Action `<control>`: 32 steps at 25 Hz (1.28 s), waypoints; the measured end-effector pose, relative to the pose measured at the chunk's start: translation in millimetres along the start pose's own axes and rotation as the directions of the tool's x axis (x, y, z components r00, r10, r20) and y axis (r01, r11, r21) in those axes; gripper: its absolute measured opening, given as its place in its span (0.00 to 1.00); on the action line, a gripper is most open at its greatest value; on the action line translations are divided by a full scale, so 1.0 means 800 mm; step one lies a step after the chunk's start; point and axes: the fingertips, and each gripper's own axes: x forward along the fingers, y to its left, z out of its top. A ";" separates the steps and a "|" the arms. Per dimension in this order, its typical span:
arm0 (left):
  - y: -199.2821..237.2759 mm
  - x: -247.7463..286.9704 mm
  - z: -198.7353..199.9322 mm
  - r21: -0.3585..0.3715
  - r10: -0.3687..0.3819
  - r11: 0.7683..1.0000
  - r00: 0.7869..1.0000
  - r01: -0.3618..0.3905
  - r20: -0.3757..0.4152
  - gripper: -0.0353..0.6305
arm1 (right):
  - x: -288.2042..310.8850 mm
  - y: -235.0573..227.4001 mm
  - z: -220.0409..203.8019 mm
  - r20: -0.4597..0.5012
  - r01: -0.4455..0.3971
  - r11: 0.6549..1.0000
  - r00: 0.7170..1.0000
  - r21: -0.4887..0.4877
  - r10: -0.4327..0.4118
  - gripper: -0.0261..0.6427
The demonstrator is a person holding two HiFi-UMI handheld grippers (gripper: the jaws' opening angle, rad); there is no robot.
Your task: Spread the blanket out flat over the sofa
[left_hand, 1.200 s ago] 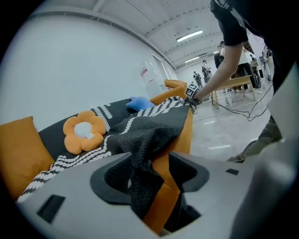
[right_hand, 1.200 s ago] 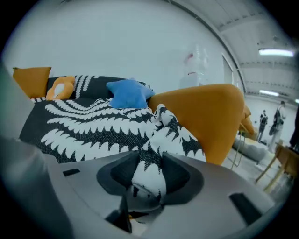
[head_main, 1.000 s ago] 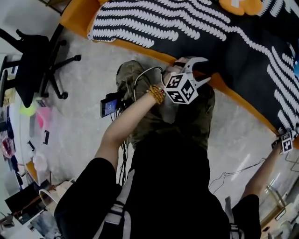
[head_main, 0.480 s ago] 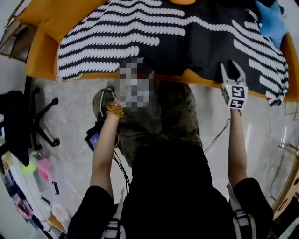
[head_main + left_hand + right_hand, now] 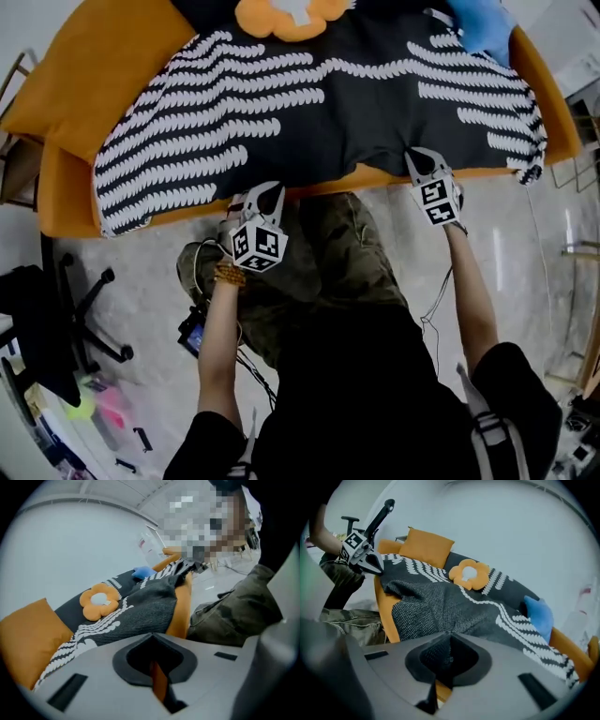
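My left gripper (image 5: 265, 193) and right gripper (image 5: 427, 159) have both just clamped their jaws on the front hem of the blanket (image 5: 328, 103). It's draped over the sofa (image 5: 66, 211) across the upper frame. If I tug unevenly it'll probably skew, and the flower cushion (image 5: 291, 14) sitting on it could pin it and bunch it.

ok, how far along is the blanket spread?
Mostly done: the blanket covers most of the sofa. In hand: the left gripper and right gripper have just closed their jaws on its front edge. Left to do: pull out the folds near that edge. The sofa's end at the left of the head view is bare orange.
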 end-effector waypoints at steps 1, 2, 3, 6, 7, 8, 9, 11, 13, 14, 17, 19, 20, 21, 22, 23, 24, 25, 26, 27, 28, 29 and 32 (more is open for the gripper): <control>-0.006 -0.007 0.004 -0.008 -0.019 1.000 1.000 0.020 0.010 0.08 | -0.007 -0.006 -0.007 0.005 -0.010 0.999 1.000 0.034 0.010 0.06; -0.004 -0.015 0.006 -0.012 -0.007 1.000 1.000 0.007 0.019 0.09 | -0.015 -0.012 -0.008 0.024 -0.018 0.997 1.000 0.077 0.016 0.07; 0.008 -0.025 0.008 -0.027 0.039 0.999 0.999 -0.038 0.031 0.09 | -0.025 -0.020 -0.002 0.057 -0.020 0.993 0.998 0.120 0.013 0.07; 0.086 -0.058 0.003 -0.209 0.252 0.950 0.966 -0.234 0.065 0.17 | -0.055 -0.027 0.057 0.213 0.007 0.983 0.976 0.185 -0.047 0.17; 0.113 -0.065 -0.007 -0.283 0.306 0.917 0.951 -0.281 0.050 0.30 | -0.057 -0.019 0.082 0.262 0.006 0.982 0.963 0.191 -0.057 0.20; 0.135 -0.069 -0.023 -0.341 0.341 0.886 0.940 -0.315 0.016 0.38 | -0.052 -0.003 0.105 0.298 -0.009 0.981 0.953 0.194 -0.050 0.21; 0.150 -0.068 -0.043 -0.381 0.356 0.860 0.934 -0.340 -0.031 0.41 | -0.042 0.017 0.125 0.320 -0.040 0.979 0.947 0.198 -0.026 0.22; 0.163 -0.061 -0.078 -0.419 0.343 0.835 0.933 -0.356 -0.110 0.42 | -0.006 0.069 0.154 0.311 -0.124 0.974 0.949 0.190 0.060 0.23; 0.161 -0.052 -0.096 -0.425 0.317 0.836 0.938 -0.348 -0.144 0.42 | 0.035 0.114 0.163 0.227 -0.158 0.976 0.966 0.148 0.122 0.27; 0.159 -0.050 -0.099 -0.419 0.312 0.840 0.939 -0.344 -0.146 0.42 | 0.053 0.127 0.161 0.177 -0.149 0.981 0.976 0.128 0.125 0.29; 0.146 -0.046 -0.093 -0.366 0.283 0.876 0.949 -0.314 -0.136 0.29 | 0.073 0.135 0.154 0.112 -0.110 0.990 0.989 0.089 0.100 0.27; 0.131 -0.042 -0.088 -0.305 0.247 0.910 0.958 -0.280 -0.142 0.13 | 0.066 0.135 0.147 0.091 -0.106 0.994 0.991 0.037 0.102 0.13; 0.125 -0.042 -0.086 -0.287 0.235 0.919 0.961 -0.269 -0.148 0.11 | 0.061 0.136 0.139 0.078 -0.105 0.994 0.991 0.007 0.104 0.09; 0.121 -0.044 -0.086 -0.288 0.226 0.921 0.963 -0.261 -0.151 0.11 | 0.056 0.136 0.129 0.063 -0.106 0.994 0.992 -0.019 0.107 0.08; 0.118 -0.049 -0.086 -0.300 0.218 0.919 0.965 -0.254 -0.148 0.11 | 0.050 0.135 0.117 0.048 -0.107 0.994 0.993 -0.035 0.109 0.08; 0.116 -0.056 -0.085 -0.314 0.211 0.917 0.968 -0.245 -0.139 0.11 | 0.044 0.132 0.106 0.036 -0.110 0.993 0.993 -0.041 0.111 0.08; 0.116 -0.064 -0.082 -0.326 0.203 0.917 0.972 -0.231 -0.119 0.11 | 0.038 0.128 0.097 0.032 -0.117 0.993 0.992 -0.036 0.118 0.08; 0.116 -0.073 -0.076 -0.335 0.193 0.918 0.977 -0.212 -0.089 0.14 | 0.031 0.125 0.094 0.042 -0.128 0.992 0.991 -0.021 0.129 0.09; 0.119 -0.085 -0.068 -0.346 0.185 0.918 0.981 -0.192 -0.053 0.19 | 0.023 0.121 0.098 0.066 -0.138 0.990 0.988 -0.002 0.138 0.11; 0.127 -0.099 -0.061 -0.357 0.186 0.917 0.982 -0.180 -0.018 0.28 | 0.013 0.116 0.108 0.101 -0.139 0.990 0.985 0.012 0.137 0.14; 0.141 -0.115 -0.057 -0.367 0.206 0.911 0.979 -0.190 0.003 0.35 | 0.002 0.110 0.122 0.145 -0.129 0.991 0.982 0.021 0.125 0.18; 0.163 -0.133 -0.059 -0.376 0.248 0.898 0.969 -0.228 0.004 0.36 | -0.007 0.106 0.140 0.191 -0.117 0.993 0.976 0.034 0.108 0.21; 0.252 -0.182 -0.113 -0.394 0.418 0.817 0.903 -0.422 -0.100 0.36 | -0.012 0.118 0.199 0.285 -0.141 0.986 0.952 0.092 0.109 0.24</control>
